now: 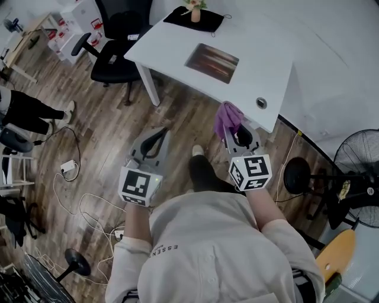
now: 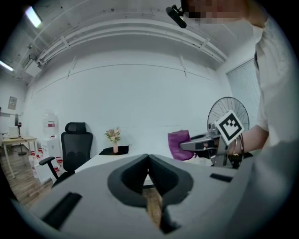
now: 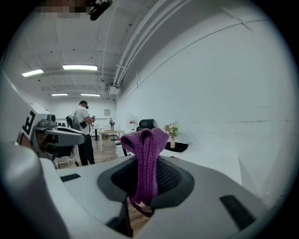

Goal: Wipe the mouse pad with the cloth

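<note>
We are holding the cloth (image 3: 145, 140) clenched in the jaws of the right gripper (image 1: 241, 133), just short of the worktop (image 1: 266, 53) edge. The cloth is knitted, soft and light, so it is likely to droop and bunch. We are gripping it at a fold, leaving a loop free for wiping. The left gripper (image 2: 148, 158) is carrying nothing, its jaws pressed together. Farther on, the mouse pad (image 1: 212, 62) is lying flat mid-worktop; it looks thin and is probably prone to sliding. Nothing is standing between cloth and pad. Beyond the pad, a vase (image 1: 195, 12) is sitting on a black mat (image 1: 204, 22), and an office chair (image 1: 115, 53) is standing to the left.
</note>
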